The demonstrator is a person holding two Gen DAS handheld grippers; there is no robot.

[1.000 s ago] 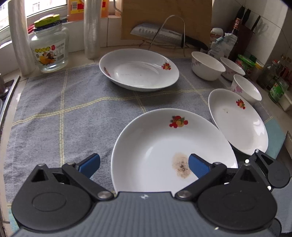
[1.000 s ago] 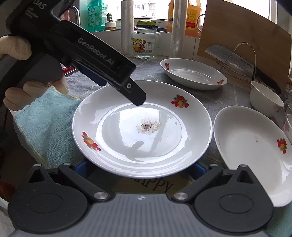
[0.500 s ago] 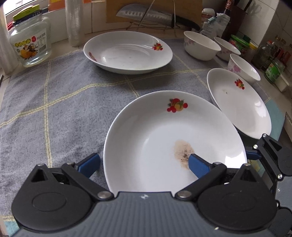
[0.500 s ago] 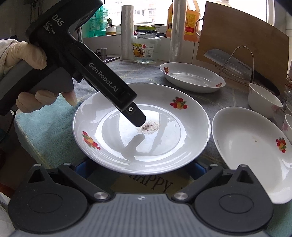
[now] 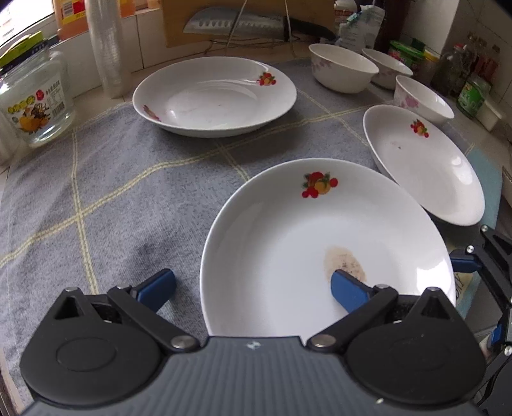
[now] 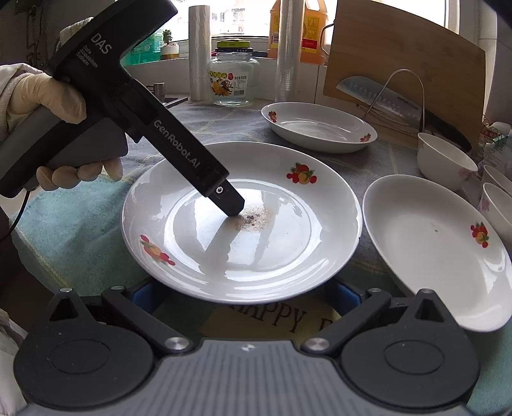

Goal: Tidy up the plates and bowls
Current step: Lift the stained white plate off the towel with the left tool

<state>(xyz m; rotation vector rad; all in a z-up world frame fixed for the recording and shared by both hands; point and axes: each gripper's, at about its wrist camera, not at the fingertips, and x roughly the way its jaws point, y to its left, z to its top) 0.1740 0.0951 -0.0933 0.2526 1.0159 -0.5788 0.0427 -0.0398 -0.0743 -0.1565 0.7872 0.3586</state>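
A white stained plate (image 5: 288, 243) with a fruit print lies nearest me, half on the grey cloth (image 5: 112, 192). My left gripper (image 5: 252, 286) is open and straddles its near rim, one blue pad inside by the brown stain (image 5: 344, 262) and the other outside on the cloth. In the right wrist view the stained plate (image 6: 288, 230) fills the middle, and my right gripper (image 6: 244, 294) is open with both fingers low under its near rim. A second plate (image 5: 214, 96) sits far back, and a third plate (image 5: 425, 163) sits right. Three bowls (image 5: 342, 67) stand behind.
A glass jar (image 5: 32, 99) and a sleeve of plastic cups (image 5: 105, 48) stand at the back left. A cleaver on a wire rack (image 5: 236, 24) leans against a cutting board (image 6: 406, 57). Bottles (image 5: 473, 96) crowd the far right. A gloved hand (image 6: 48, 105) holds the left tool over a teal towel (image 6: 73, 230).
The left gripper has come down and forward over the stained plate; its inner finger now sits by the stain. The right gripper has barely moved.
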